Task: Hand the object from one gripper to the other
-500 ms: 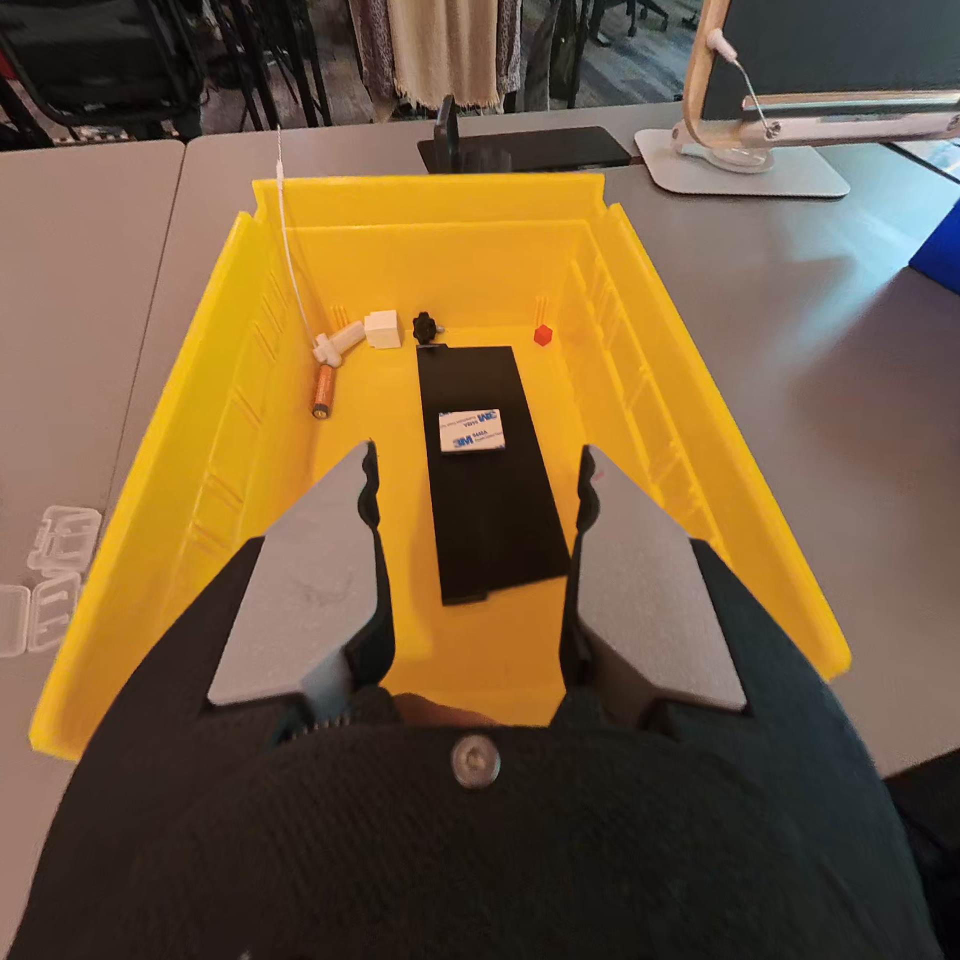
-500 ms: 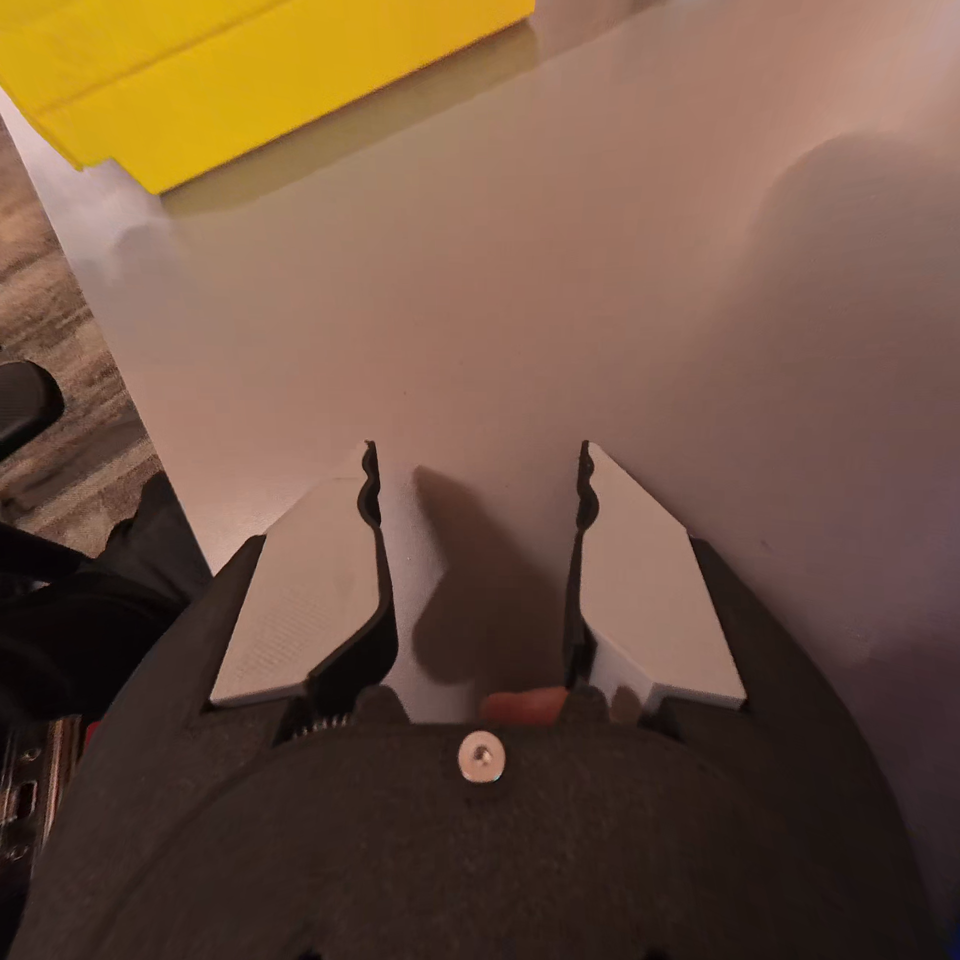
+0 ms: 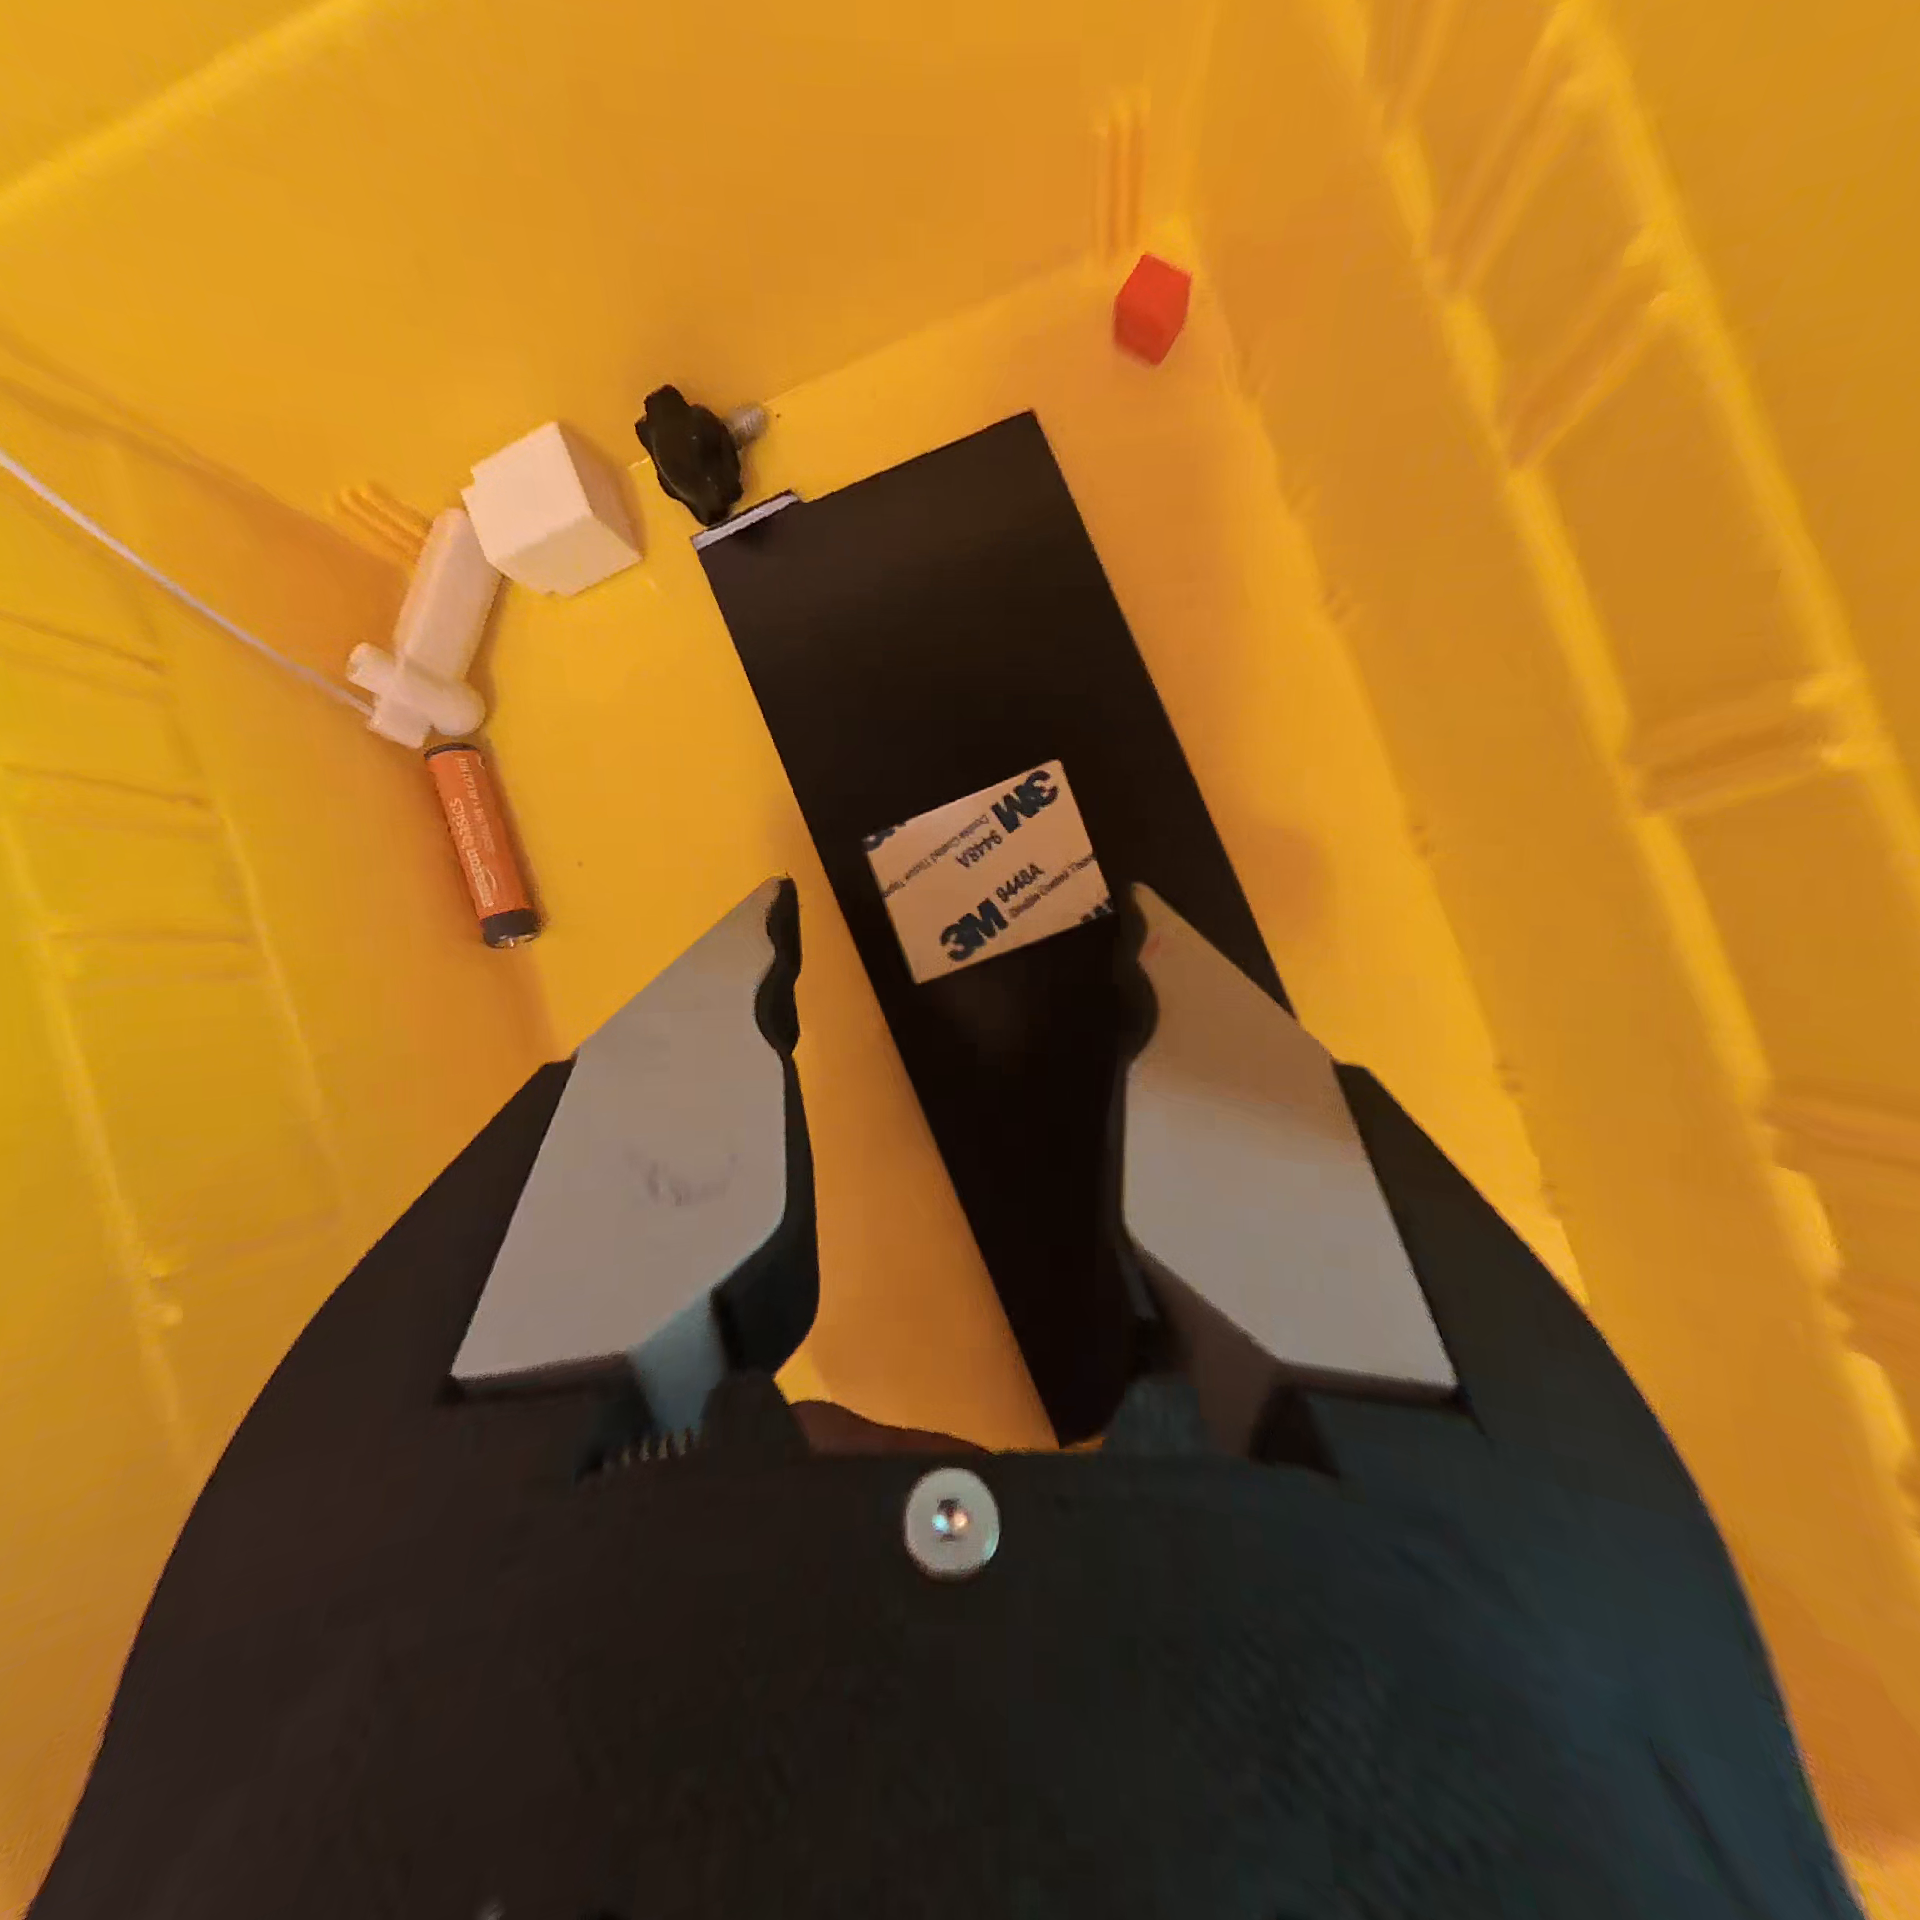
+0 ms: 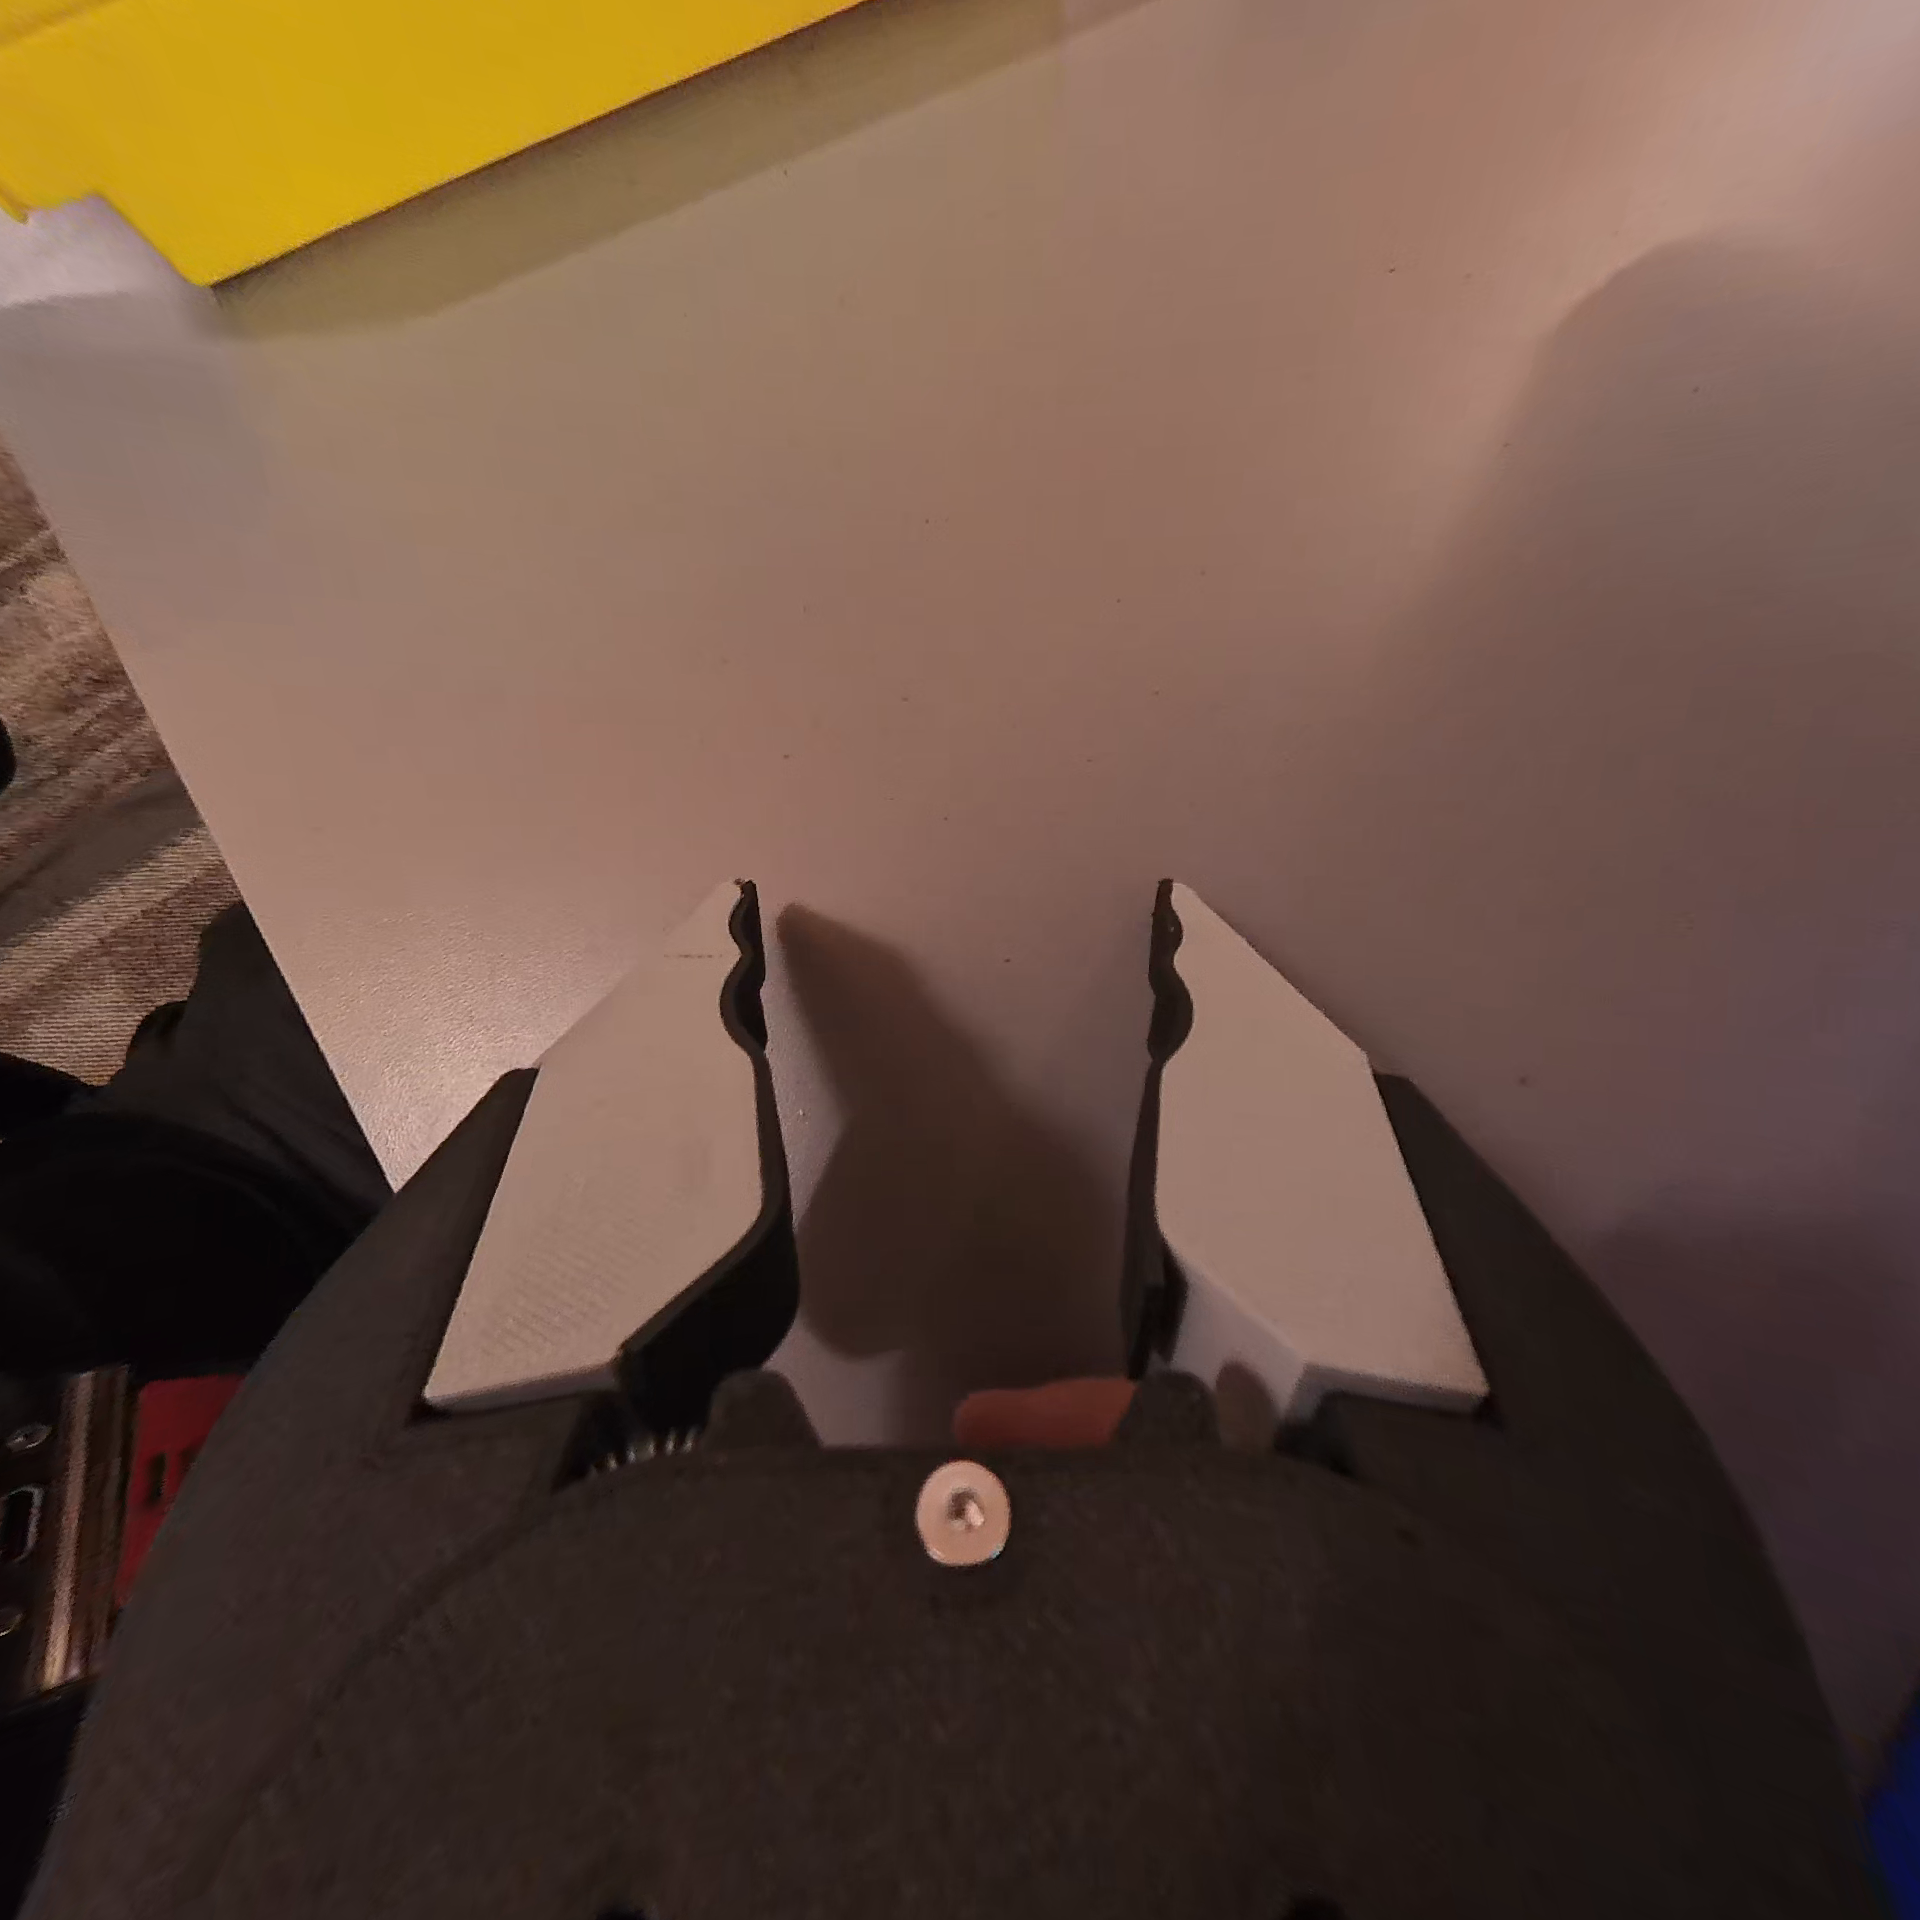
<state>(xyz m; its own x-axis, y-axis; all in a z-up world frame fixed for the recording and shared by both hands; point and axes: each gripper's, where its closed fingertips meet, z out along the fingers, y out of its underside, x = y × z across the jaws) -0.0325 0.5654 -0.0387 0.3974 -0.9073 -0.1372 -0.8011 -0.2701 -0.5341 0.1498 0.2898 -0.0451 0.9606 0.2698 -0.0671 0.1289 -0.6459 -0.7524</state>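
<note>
In the left wrist view the left gripper (image 3: 956, 904) is down inside the yellow bin (image 3: 1558, 623), pitched steeply toward its floor, jaws spread wide and holding nothing. Below and just ahead of the tips lies a long black plate (image 3: 935, 644) with a white adhesive pad (image 3: 987, 868) lying on it; the right fingertip (image 3: 1148, 914) overlaps the pad's corner in the picture, though whether it touches is hard to say from this angle. Along the far wall sit an orange battery (image 3: 483, 847), a white plastic peg (image 3: 431, 649) with a thin cord, a white cube (image 3: 551, 509), a black knob screw (image 3: 691, 452) and a small red block (image 3: 1151, 309). Which of these is the object to hand over cannot be settled — the gripper points most directly at the pad, so that seems the likeliest pick.

The step in hand reads as the reach before the first grasp. The next move calls for lowering the tips to straddle the chosen piece and closing; a flat pad would need an edge caught, not a press from above.

In the right wrist view the right gripper (image 4: 956, 894) hangs over bare grey table (image 4: 1039, 520), angled downward, jaws likewise apart and empty. The bin's outer corner (image 4: 312, 135) shows at upper left, well apart — this gripper waits to receive.
</note>
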